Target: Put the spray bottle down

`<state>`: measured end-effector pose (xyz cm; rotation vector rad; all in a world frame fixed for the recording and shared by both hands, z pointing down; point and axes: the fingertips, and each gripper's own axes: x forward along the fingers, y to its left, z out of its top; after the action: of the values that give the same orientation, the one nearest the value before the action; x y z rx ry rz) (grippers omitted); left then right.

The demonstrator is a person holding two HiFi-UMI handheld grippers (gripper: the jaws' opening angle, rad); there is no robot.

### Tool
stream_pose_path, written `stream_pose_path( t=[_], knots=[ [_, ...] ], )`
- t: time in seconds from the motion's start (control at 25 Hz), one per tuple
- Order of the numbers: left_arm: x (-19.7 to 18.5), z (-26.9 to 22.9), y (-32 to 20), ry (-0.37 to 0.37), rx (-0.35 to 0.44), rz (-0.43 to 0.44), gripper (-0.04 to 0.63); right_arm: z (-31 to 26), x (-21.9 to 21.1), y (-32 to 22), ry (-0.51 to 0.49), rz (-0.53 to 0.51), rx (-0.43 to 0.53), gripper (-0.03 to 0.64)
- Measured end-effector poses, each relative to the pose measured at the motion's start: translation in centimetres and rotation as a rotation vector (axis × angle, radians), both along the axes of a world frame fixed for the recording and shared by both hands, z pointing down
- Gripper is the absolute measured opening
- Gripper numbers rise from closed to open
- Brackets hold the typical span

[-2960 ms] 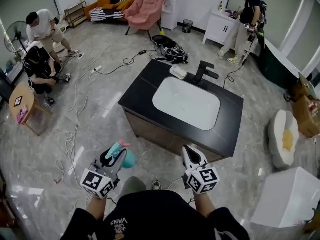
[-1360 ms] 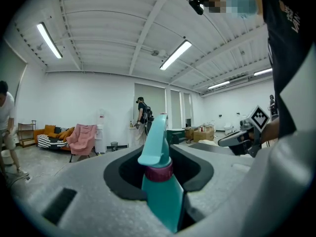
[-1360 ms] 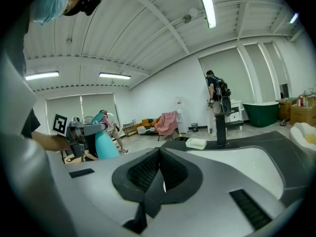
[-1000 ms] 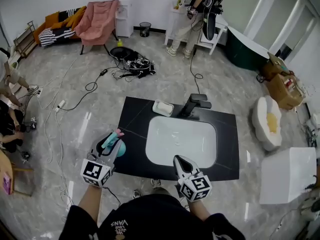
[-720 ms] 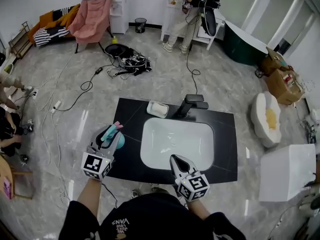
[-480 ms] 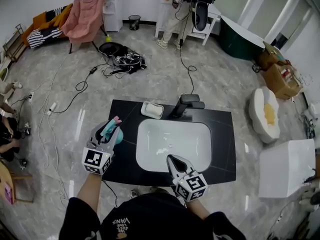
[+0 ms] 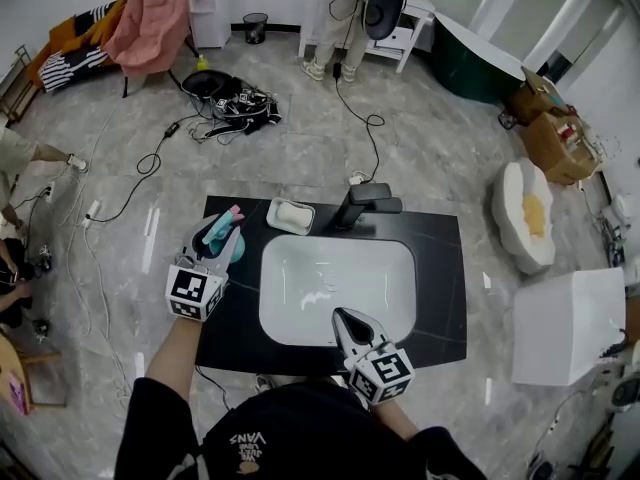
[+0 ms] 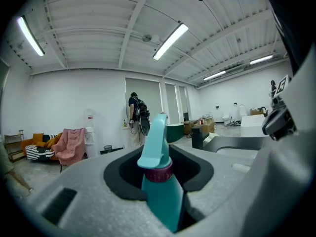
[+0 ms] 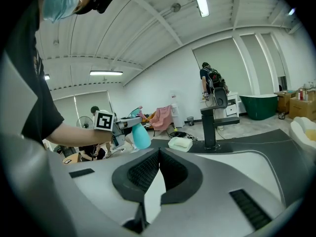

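1. Step in hand: the carry. The left tool (image 7: 224,234) has its jaws partly apart and clamped on the body of the spray bottle (image 8: 160,189), just below its dark pink collar. The bottle stands upright with its teal trigger head on top.
2. The bottle is off the surface, over the left edge of the worktop (image 7: 440,303), toward the far-left corner. It sits between that edge and the basin (image 7: 335,293). From the right gripper view its base appears to hang clear of the black top, so I judge it is not yet set down.
3. The right tool (image 9: 157,158) has its jaws closed tip to tip with nothing between them. It hovers over the near edge of the basin and takes no part in the hold.
4. Next move, as I judge it:
   - Lower the bottle straight down onto the bare black strip along the left edge.
   - Keep it upright and clear of the soap dish (image 7: 290,215) at the far edge and of the basin's rim.
   - Part the jaws only once the base rests flat, or the tall bottle may tip.
5. Surface: a glossy black worktop with a white rectangular basin sunk in it and a black faucet (image 7: 362,204) at the far edge.
6. Room:
   - The grey marble floor (image 7: 440,158) is strewn with cables.
   - A pink chair (image 7: 150,28) and a person at a white cabinet stand by the far wall.
   - Cardboard boxes (image 7: 548,128) and a white block (image 7: 565,328) are to the right.
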<state>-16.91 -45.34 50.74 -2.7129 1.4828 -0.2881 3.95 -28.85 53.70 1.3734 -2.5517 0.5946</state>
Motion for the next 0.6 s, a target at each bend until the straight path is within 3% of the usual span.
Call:
stream_pose_path(
  t=[0.6],
  knots=[
    [1.2,4.0,-7.6,0.023,-0.032,-0.062,0.144,1.6,2.0,-2.0,0.02,0.029,-0.054,0.005]
  ],
)
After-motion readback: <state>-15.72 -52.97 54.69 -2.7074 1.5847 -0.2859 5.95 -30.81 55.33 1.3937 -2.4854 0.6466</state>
